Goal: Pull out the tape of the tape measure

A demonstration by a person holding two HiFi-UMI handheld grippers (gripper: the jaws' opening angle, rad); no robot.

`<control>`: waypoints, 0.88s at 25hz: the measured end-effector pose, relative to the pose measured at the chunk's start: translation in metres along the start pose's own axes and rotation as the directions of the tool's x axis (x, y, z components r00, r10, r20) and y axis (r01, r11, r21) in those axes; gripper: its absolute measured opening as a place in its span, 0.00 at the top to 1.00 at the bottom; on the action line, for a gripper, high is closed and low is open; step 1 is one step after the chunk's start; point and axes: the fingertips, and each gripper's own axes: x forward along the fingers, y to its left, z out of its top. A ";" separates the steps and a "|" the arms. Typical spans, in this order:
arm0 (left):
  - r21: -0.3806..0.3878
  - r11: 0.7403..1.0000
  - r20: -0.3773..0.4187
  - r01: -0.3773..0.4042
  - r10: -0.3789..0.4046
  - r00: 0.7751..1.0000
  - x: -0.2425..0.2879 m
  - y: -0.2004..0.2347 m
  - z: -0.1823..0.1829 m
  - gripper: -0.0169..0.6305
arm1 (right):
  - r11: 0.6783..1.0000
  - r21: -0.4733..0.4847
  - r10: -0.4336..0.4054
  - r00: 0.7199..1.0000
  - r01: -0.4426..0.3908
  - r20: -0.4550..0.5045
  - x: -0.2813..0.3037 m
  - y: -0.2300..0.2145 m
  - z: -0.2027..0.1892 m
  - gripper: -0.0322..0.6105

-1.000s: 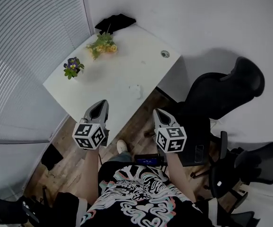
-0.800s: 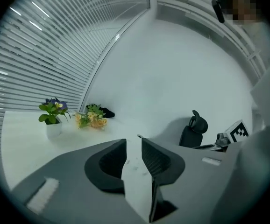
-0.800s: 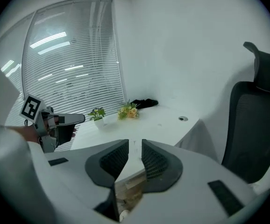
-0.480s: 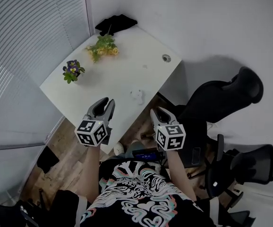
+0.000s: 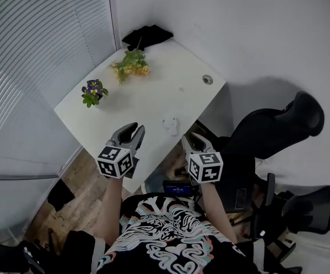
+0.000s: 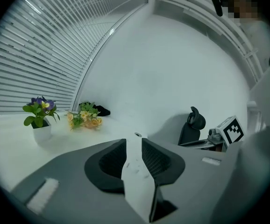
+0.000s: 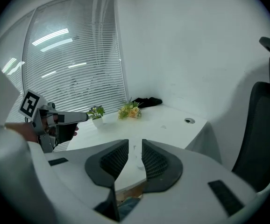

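Hovering at the table [image 5: 148, 96] edge, your left gripper [image 5: 136, 129] and right gripper [image 5: 189, 137], jaws just opened and empty, point at the tape measure [image 5: 170, 123] at twelve o'clock, ready to grasp

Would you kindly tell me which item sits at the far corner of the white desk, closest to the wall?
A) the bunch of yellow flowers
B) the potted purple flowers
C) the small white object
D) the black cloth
D: the black cloth lies at the far corner of the desk, against the wall and beyond the yellow flowers. The purple flowers and the small white object sit nearer the person.
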 end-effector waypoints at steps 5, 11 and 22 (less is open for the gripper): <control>0.007 1.000 -0.050 0.012 -0.012 0.999 0.019 0.008 -0.008 0.82 | 1.000 0.017 0.017 0.999 -0.016 -0.029 0.022 -0.006 -0.004 0.80; 0.001 1.000 -0.106 0.018 -0.018 0.994 0.038 0.014 -0.023 0.82 | 0.999 0.024 0.033 0.997 -0.031 -0.076 0.041 -0.012 -0.015 0.79; 0.010 0.999 -0.215 0.045 -0.042 0.976 0.065 0.030 -0.056 0.82 | 0.997 0.007 0.081 0.984 -0.080 -0.159 0.079 -0.010 -0.036 0.76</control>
